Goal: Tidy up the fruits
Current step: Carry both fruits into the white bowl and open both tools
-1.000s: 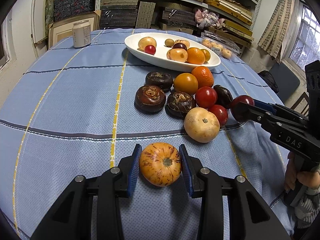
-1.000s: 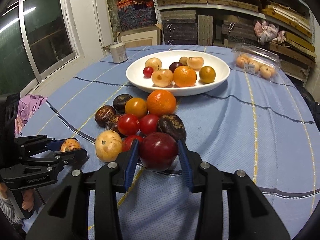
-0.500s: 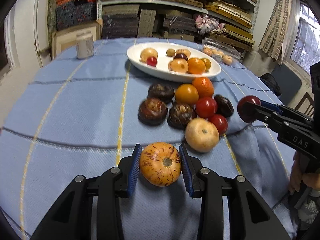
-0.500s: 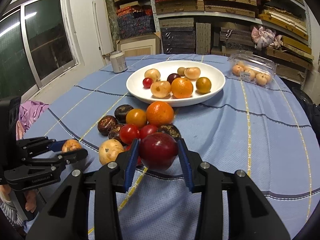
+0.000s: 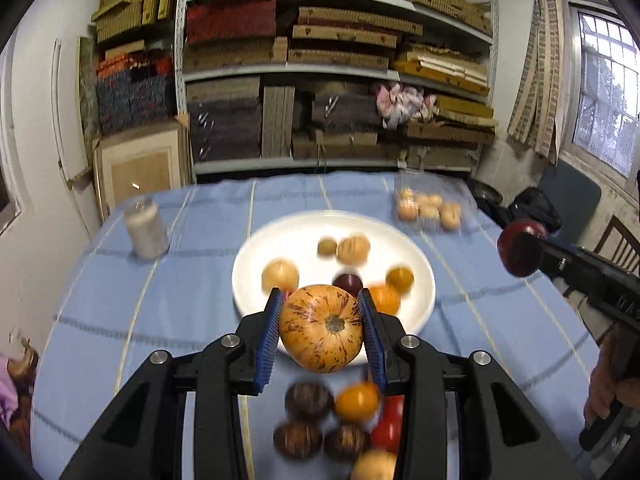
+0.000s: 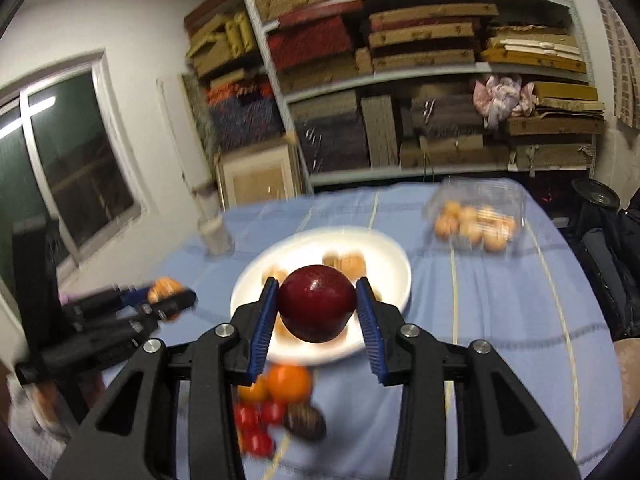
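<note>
**Two fruits carried toward the white plate**

We hold a gripper in each hand, and each one carries a fruit clear of the tabletop [image 5: 192,300], which is covered in a blue checked cloth.

The left gripper [image 5: 322,328] has its jaws clamped on a speckled orange fruit [image 5: 321,327], blue pads pressing its two sides, stem end facing the camera. The right gripper [image 6: 316,312] has its jaws clamped on a dark red plum [image 6: 317,307] in the same side-on way. Gripping across the widest part likely keeps round, smooth fruit from rolling out.

Both grippers tilt downward toward a white plate [image 5: 248,276] in the middle of the tabletop. Several small fruits already lie on the plate, blurred, among them tan, orange and dark ones. We judge that the plate is the collecting place and that these two fruits are on their way to it.

Nearer to us, under the grippers, a loose cluster of fruit [image 5: 340,428] lies on the cloth: dark brown ones, orange ones, red ones. These appear not yet sorted.

Beyond the plate sits a clear box of pale fruit [image 6: 476,224], and to its left a can [image 5: 146,230]. Shelves [image 5: 336,68] stacked with flat boxes fill the back wall.
</note>
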Tool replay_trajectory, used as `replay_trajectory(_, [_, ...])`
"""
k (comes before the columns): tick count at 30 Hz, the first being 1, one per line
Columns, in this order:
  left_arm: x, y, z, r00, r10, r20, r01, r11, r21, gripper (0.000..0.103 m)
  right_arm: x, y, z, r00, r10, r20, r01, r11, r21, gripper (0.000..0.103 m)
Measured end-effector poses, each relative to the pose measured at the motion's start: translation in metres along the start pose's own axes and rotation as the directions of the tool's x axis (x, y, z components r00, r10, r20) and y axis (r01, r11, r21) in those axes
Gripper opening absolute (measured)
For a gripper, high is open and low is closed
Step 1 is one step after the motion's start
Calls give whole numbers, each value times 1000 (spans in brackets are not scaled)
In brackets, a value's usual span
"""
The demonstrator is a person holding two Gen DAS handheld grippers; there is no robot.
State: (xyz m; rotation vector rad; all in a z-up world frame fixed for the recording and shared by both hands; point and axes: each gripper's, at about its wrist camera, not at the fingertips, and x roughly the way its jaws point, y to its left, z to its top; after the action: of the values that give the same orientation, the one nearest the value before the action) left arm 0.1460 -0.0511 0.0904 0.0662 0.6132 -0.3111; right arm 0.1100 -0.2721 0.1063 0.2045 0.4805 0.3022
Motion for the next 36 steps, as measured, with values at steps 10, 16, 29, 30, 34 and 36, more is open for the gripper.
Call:
replay_trajectory(10, [86, 1, 22, 999, 29, -21, -29, 1000, 6, 38, 101, -26, 36, 999, -11, -48, 14, 999, 48, 39])
replay_trajectory(16, [122, 11, 13, 998, 26, -57, -26, 1000, -5, 38, 152, -44, 11, 986, -51, -157, 57, 998, 33, 39])
replay_trajectory(29, [141, 9, 1, 993, 52, -105, -47, 998, 49, 38, 174, -50, -7, 975, -72, -210, 76, 997, 11, 39])
replay_trajectory(30, [142, 9, 0, 993, 52, -107, -47, 998, 50, 38, 175, -50, -7, 975, -72, -208, 76, 997, 11, 39])
replay_trajectory(34, [147, 9, -3, 991, 54, -123, -48, 998, 51, 38, 177, -51, -9, 973, -74, -217, 78, 997, 11, 39])
replay_trajectory(36, [149, 10, -4, 991, 55, -126, -49, 997, 51, 38, 178, -51, -10, 974, -77, -215, 81, 997, 9, 39])
